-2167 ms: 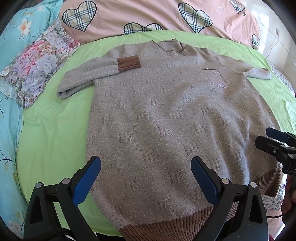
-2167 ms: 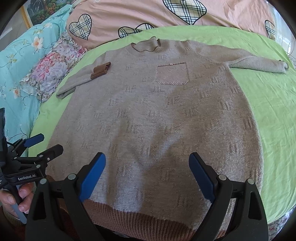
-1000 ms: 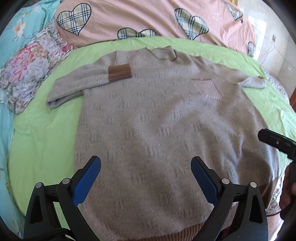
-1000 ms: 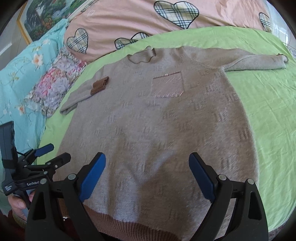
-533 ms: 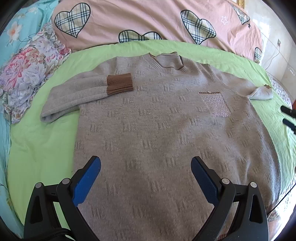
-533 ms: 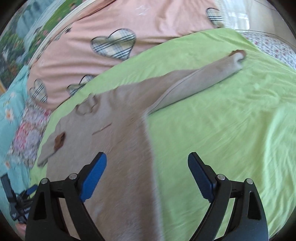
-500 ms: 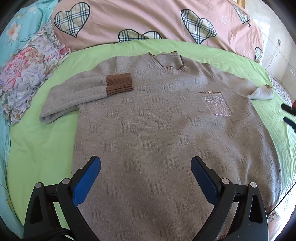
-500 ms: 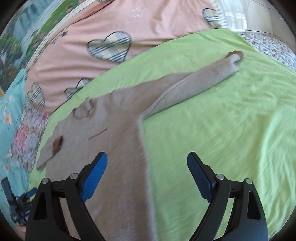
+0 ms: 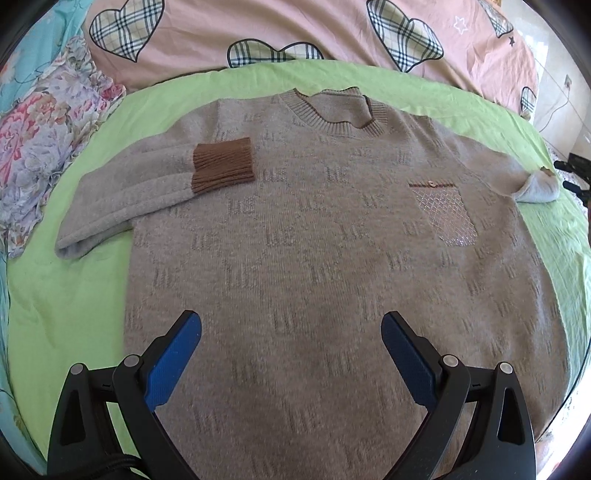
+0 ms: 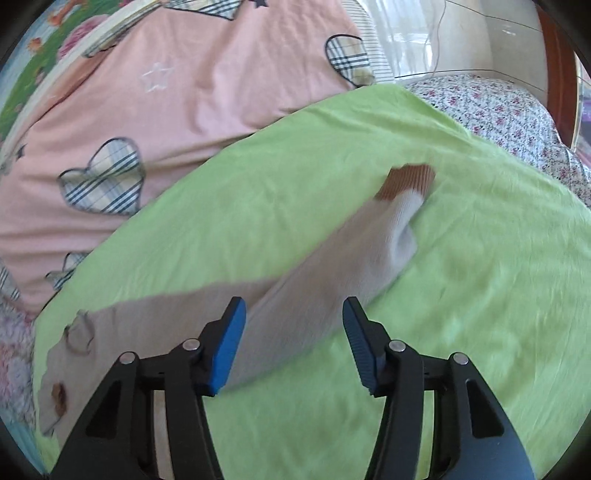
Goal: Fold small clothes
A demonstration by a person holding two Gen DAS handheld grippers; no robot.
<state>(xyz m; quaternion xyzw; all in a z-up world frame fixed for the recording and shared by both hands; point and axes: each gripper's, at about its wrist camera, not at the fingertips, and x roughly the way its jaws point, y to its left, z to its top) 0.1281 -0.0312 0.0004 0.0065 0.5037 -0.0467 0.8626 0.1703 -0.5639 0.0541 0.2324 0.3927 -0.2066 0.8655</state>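
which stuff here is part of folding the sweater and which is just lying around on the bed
Part of the job:
- grey sweater
- its outstretched sleeve, under the closing right gripper, not gripped
- left gripper, open

Just lying about:
- green sheet
- pink heart quilt
- floral pillow

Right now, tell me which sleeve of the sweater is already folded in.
The left sleeve in the left wrist view: its brown cuff lies on the sweater's chest. The other sleeve stretches straight out across the green sheet.
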